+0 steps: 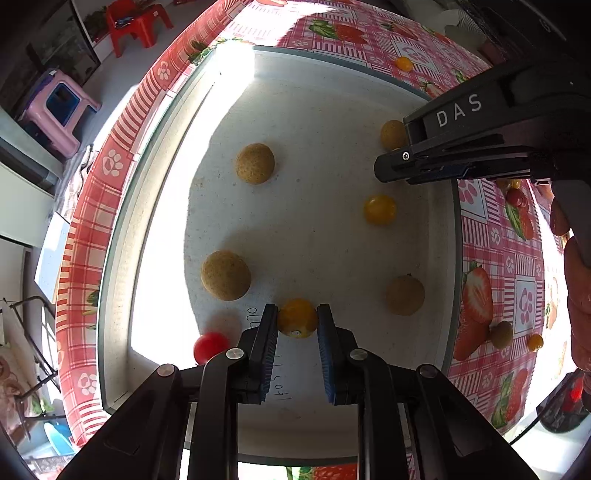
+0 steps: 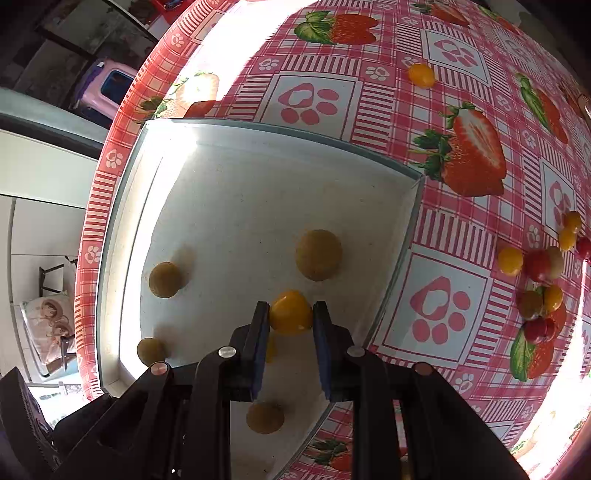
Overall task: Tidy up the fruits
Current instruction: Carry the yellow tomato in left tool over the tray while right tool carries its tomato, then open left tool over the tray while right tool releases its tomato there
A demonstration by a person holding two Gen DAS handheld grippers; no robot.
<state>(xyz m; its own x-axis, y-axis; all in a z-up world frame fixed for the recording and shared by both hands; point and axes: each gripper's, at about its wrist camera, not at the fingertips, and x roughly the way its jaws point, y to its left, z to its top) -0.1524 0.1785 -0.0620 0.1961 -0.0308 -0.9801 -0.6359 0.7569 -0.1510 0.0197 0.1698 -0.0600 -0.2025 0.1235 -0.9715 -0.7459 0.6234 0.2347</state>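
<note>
A white tray [image 1: 155, 206] lies on the strawberry tablecloth. It holds several brown round fruits [image 1: 255, 163], a yellow tomato [image 1: 379, 209] and a red tomato [image 1: 209, 346]. My left gripper [image 1: 297, 321] is shut on a yellow tomato [image 1: 297, 318] above the tray's near part. My right gripper [image 2: 290, 314] is shut on another yellow tomato [image 2: 290, 312] above the tray [image 2: 122, 206]; it shows in the left wrist view [image 1: 391, 168] at the tray's right side. Brown fruits [image 2: 318, 254] lie below it.
Loose yellow, red and brown fruits [image 2: 539, 280] lie in a cluster on the cloth right of the tray. One yellow tomato [image 2: 421, 75] lies alone farther back. The table edge runs along the left; a pink stool [image 1: 59, 107] and a red chair [image 1: 136, 22] stand on the floor beyond.
</note>
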